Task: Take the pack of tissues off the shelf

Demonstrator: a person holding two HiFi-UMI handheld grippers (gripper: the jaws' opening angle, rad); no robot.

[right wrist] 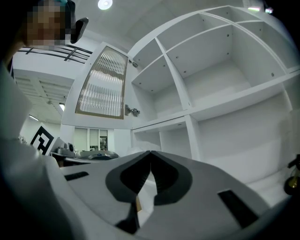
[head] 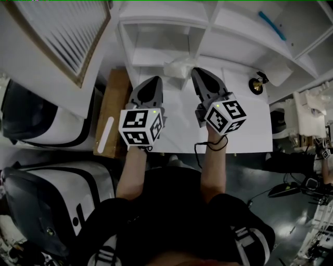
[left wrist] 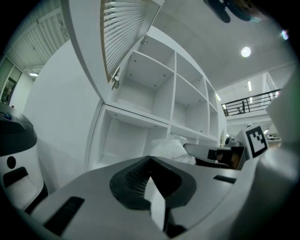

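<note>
Head view: I see my left hand-held gripper (head: 154, 80) and right hand-held gripper (head: 197, 72) above the white table (head: 250, 124). Both point at the crinkly white plastic pack of tissues (head: 178, 67), which lies in a lower compartment of the white cubby shelf (head: 156, 41).

Left gripper view: its jaws are closed on nothing, and the pack is just ahead.

Right gripper view: its jaws are pressed together and empty.

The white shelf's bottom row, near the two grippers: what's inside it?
A crinkly white pack of tissues sits at the front of the shelf. Anything behind it is covered by the pack itself and, in the head view, by the board above.
</note>
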